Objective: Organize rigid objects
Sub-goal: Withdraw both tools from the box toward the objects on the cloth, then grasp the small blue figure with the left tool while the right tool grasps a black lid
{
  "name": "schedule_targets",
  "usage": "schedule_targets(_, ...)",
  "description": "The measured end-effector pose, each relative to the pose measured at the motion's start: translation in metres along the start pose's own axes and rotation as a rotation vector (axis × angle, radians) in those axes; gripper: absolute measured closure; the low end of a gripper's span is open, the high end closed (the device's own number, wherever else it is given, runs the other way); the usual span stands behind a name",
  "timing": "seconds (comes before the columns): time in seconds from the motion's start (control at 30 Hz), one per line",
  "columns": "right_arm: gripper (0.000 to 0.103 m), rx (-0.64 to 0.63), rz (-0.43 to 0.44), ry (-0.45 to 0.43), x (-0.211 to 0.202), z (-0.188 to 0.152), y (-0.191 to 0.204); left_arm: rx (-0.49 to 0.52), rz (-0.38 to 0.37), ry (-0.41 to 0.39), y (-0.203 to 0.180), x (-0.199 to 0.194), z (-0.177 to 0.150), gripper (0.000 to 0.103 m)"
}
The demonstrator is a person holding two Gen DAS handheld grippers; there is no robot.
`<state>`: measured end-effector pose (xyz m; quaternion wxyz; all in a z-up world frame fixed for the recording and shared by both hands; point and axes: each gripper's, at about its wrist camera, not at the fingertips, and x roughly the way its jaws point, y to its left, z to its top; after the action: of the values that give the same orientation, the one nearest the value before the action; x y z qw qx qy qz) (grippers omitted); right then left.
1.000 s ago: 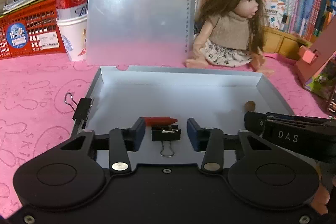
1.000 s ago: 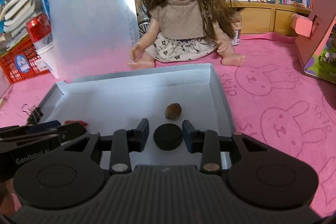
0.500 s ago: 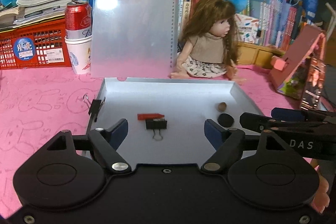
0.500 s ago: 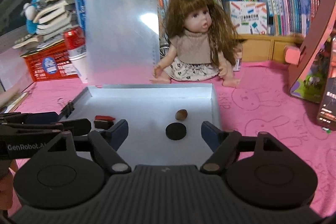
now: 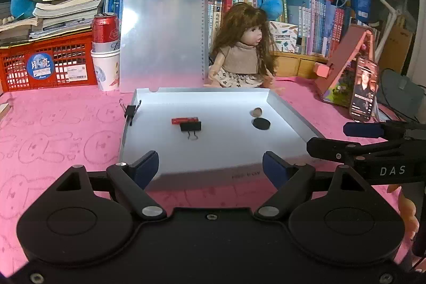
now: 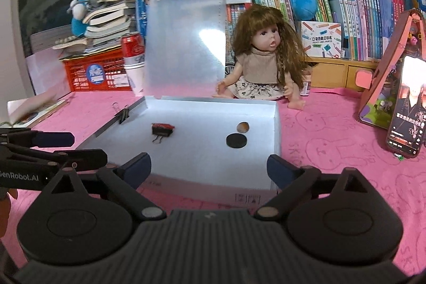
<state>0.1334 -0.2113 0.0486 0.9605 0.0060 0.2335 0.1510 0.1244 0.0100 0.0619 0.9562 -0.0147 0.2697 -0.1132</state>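
A shallow grey tray (image 5: pixel 290 111) (image 6: pixel 277 135) lies on the pink cloth. Inside it rest a black binder clip (image 5: pixel 190 127) (image 6: pixel 160 131), a small red piece (image 5: pixel 184 120) (image 6: pixel 165 126) just behind the clip, a black disc (image 5: pixel 261 123) (image 6: pixel 236 141) and a brown nut (image 5: pixel 257 112) (image 6: pixel 242 126). Another binder clip (image 5: pixel 130 111) (image 6: pixel 123 114) grips the tray's left wall. My left gripper (image 5: pixel 210 164) hovers before the tray's near edge, jaws opening, nothing between them. My right gripper (image 6: pixel 209 169) is likewise back from the tray, jaws opening and empty.
Behind the tray stand a translucent clipboard (image 5: pixel 162 36), a doll (image 5: pixel 242 57), a red can in a paper cup (image 5: pixel 105 52) and a red crate (image 5: pixel 48 63). A phone (image 6: pixel 407 103) leans on a pink stand (image 5: pixel 343 68) at the right. Bookshelves fill the back.
Both grippers drew back from the tray and opened wide. The left one let go of the binder clip, the right one of the black disc; both things stay in the tray.
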Motion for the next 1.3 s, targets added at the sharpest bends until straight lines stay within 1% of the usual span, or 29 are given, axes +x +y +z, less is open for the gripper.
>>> schedule_targets(0.3, 0.002, -0.059, 0.022, -0.027, -0.027, -0.017, 0.013, 0.011, -0.014, -0.006, 0.000, -0.032, -0.024, 0.018)
schedule_targets(0.67, 0.002, -0.116, 0.014, -0.033, -0.047, -0.040, 0.020, 0.033, -0.020, -0.036, -0.004, -0.064, -0.052, 0.018)
schedule_targets(0.77, 0.002, -0.135, 0.031, -0.025, -0.050, -0.050, 0.024, 0.047, -0.023, -0.044, -0.007, -0.071, -0.062, 0.018)
schedule_targets(0.9, 0.002, -0.167, 0.045, -0.009, -0.051, -0.060, 0.029, 0.093, -0.031, -0.043, -0.014, -0.076, -0.073, 0.020)
schedule_targets(0.97, 0.003, -0.177, 0.053, 0.002, -0.051, -0.064, 0.031, 0.107, -0.035, -0.037, -0.017, -0.077, -0.077, 0.024)
schedule_targets(1.03, 0.007, -0.184, 0.052, 0.015, -0.049, -0.067, 0.032, 0.109, -0.045, -0.026, -0.019, -0.077, -0.080, 0.027)
schedule_targets(1.1, 0.009, -0.188, 0.044, 0.025, -0.048, -0.070, 0.032, 0.102, -0.046, -0.014, -0.018, -0.076, -0.082, 0.031)
schedule_targets(1.17, 0.012, -0.182, 0.042, 0.038, -0.046, -0.072, 0.029, 0.096, -0.049, -0.003, -0.016, -0.076, -0.084, 0.043)
schedule_targets(1.23, 0.015, -0.171, 0.043, 0.050, -0.044, -0.073, 0.026, 0.089, -0.065, 0.017, -0.015, -0.074, -0.085, 0.049)
schedule_targets(1.3, 0.016, -0.162, 0.042, 0.057, -0.042, -0.073, 0.024, 0.087, -0.079, 0.033, -0.015, -0.073, -0.086, 0.050)
